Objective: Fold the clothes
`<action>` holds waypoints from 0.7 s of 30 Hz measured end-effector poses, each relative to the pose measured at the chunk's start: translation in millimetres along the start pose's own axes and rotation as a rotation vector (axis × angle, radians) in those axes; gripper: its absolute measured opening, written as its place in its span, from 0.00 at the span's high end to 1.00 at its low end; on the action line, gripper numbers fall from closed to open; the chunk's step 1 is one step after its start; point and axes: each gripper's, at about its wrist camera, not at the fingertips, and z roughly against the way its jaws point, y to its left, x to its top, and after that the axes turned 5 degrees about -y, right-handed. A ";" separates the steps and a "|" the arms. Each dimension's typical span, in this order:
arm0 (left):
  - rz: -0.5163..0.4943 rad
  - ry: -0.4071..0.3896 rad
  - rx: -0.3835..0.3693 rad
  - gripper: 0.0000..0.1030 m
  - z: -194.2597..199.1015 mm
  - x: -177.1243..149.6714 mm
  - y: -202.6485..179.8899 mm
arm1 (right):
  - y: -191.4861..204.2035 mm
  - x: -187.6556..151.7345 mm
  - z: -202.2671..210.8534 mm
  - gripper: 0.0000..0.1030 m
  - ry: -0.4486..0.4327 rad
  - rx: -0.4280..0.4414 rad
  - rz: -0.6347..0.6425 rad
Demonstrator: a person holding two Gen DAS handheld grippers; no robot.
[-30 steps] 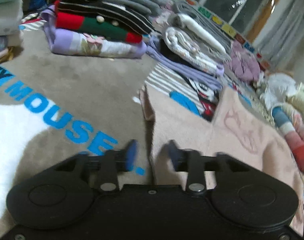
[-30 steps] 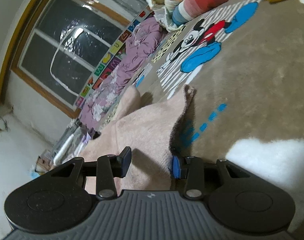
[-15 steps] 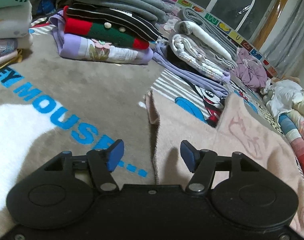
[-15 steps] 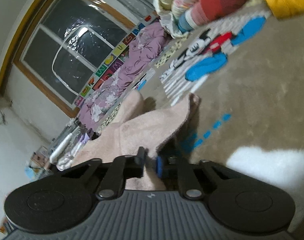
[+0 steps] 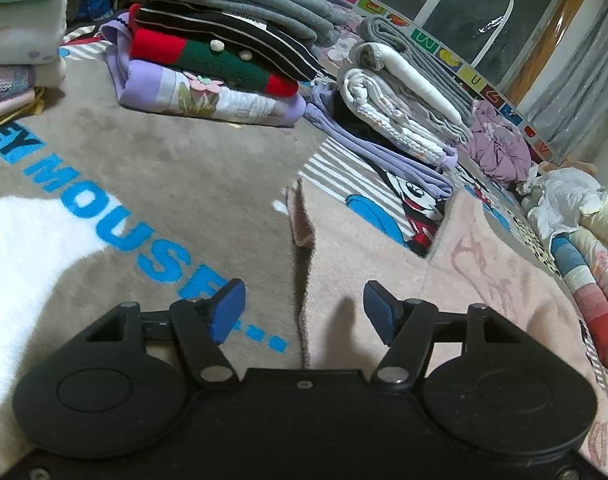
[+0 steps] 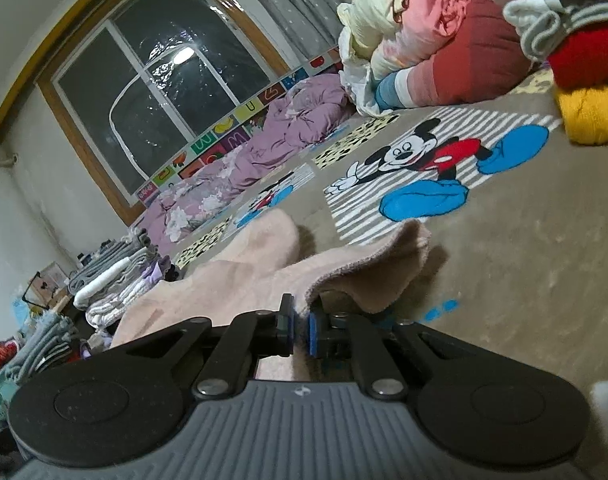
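- Fingers of the right gripper (image 6: 300, 326) have just pinched together on the near edge of the pink garment (image 6: 264, 276); a second ago that edge lay loose between parted pads, now the cloth is clamped between them and its hem rides up off the carpet.
- Blue pads of the left gripper (image 5: 304, 314) have been spreading, and now stand fairly wide with nothing held; the garment's dark edge (image 5: 302, 280) runs up between them on the floor, untouched by either pad.
- For the folding, this reads as one corner secured and the other let go or not yet taken; I judge that the right side is ready to carry its edge over while the left must still pick a hold.
- Pink garment (image 5: 443, 280) lies spread on the Mickey Mouse carpet (image 5: 164, 168), its far corner (image 5: 302, 224) curled upward.
- Farther off sit folded stacks of clothes (image 5: 224, 60) and a rumpled heap (image 6: 423, 40) by the window (image 6: 152, 92).
- Hidden: both gripper bodies cover the cloth nearest the hands, so how much fabric the right pads hold is unclear, perhaps only the hem.
- Whether the garment is a towel, a top or something else I cannot tell; its right side runs out of the left view.
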 end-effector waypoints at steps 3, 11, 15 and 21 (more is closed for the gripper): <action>0.008 0.000 0.000 0.35 0.0 0.1 -0.1 | 4.6 2.1 1.3 0.92 -0.002 -0.002 0.028; -0.004 0.005 0.001 0.32 -2.1 -0.9 -3.7 | 13.2 4.4 4.5 0.93 -0.010 -0.038 0.101; -0.005 0.007 -0.001 0.32 -2.0 -1.0 -3.7 | 9.4 2.9 3.1 0.93 0.002 -0.079 0.104; -0.008 0.012 -0.006 0.32 -1.1 -0.6 -3.0 | -15.3 -11.0 -7.1 0.93 0.074 -0.187 0.028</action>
